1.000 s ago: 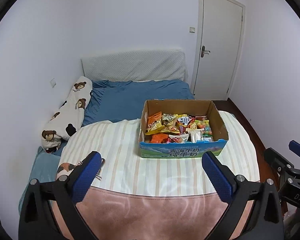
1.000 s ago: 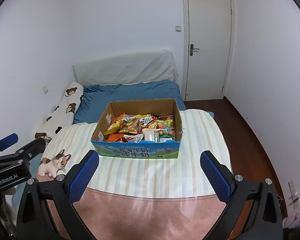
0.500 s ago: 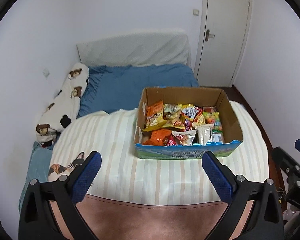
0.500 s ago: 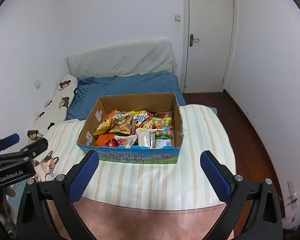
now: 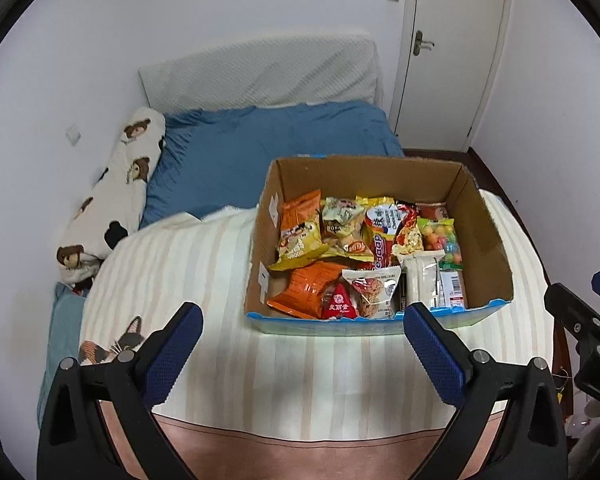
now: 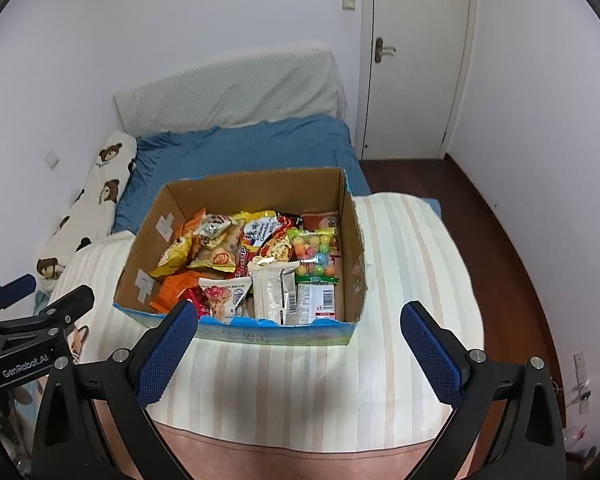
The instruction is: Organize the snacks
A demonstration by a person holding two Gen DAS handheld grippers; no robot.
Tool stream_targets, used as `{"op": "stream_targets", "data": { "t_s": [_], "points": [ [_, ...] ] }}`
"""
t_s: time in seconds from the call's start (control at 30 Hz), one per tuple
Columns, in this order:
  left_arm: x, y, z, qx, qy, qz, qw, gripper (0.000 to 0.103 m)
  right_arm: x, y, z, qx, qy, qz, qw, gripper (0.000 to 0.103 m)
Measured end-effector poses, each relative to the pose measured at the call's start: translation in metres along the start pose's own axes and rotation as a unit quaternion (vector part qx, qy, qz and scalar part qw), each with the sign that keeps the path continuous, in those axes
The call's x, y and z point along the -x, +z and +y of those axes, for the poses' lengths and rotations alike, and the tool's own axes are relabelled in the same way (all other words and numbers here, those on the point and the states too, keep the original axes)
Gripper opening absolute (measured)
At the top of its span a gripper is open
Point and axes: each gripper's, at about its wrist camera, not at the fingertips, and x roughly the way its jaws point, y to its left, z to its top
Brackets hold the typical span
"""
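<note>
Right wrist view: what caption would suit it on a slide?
Open right gripper hovers before a brown cardboard box of assorted snack packets on a striped blanket.

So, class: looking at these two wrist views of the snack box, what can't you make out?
- Packets at the bottom of the cardboard box: hidden under the top packets, both views.
- Box front print: foreshortened in both views, partly behind the left tongs and right tongs.
- Cat print: part-hidden by a tong finger, left view.

A home bedroom: a bed [image 5: 268, 152] with a blue sheet fills the far left, a bear-print pillow [image 5: 116, 200] lies along the left wall, a padded white headboard [image 5: 260, 72] stands behind, and a white door [image 5: 456, 48] stands closed at far right.
</note>
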Motion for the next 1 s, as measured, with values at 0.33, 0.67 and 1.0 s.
{"op": "stream_targets", "data": {
  "t_s": [0.33, 0.67, 1.0],
  "points": [
    [-0.043, 0.008, -0.004, -0.001, -0.013, 0.068, 0.9976, 0.103, -0.045, 0.01, 0.001, 0.002, 0.013, 0.063, 0.998, 0.103],
    [-0.054, 0.013, -0.011, -0.014, -0.018, 0.088, 0.9958, 0.103, -0.062, 0.01, 0.004, 0.004, 0.013, 0.092, 0.996, 0.103],
    [-0.053, 0.014, -0.012, -0.015, -0.022, 0.089, 0.9957, 0.103, -0.064, 0.006, 0.002, -0.005, 0.013, 0.1, 0.995, 0.103]
  ]
}}
